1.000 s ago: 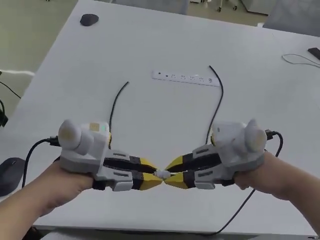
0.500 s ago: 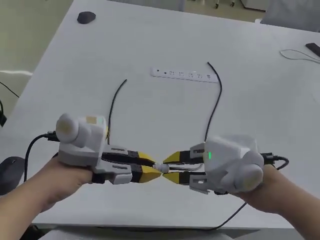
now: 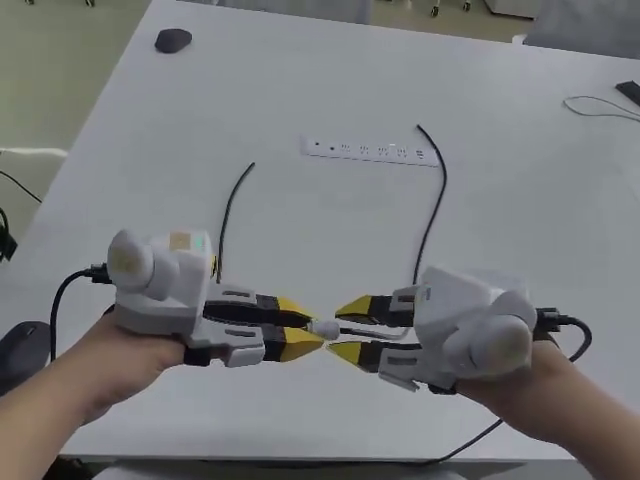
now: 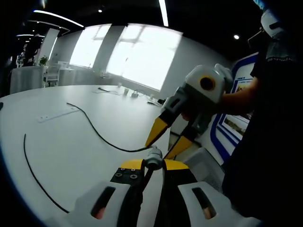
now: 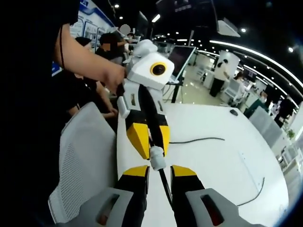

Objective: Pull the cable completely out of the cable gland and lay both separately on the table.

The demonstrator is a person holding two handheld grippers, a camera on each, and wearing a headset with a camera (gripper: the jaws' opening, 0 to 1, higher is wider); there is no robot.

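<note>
Even bright overhead light, soft shadows; gripper views bend at edges.

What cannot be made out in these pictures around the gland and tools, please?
Head view: the small white cable gland is too small for detail, partly covered by the yellow tips of the left tool.
Right gripper view: how much of the thin black cable sits inside is hidden by the gland's body.
Head view: a dark rounded object is cut off by the left edge.

Nothing legible anywhere, honestly. The blue wall board point(image 4: 233, 128) has print, but it's too blurry to read.
</note>
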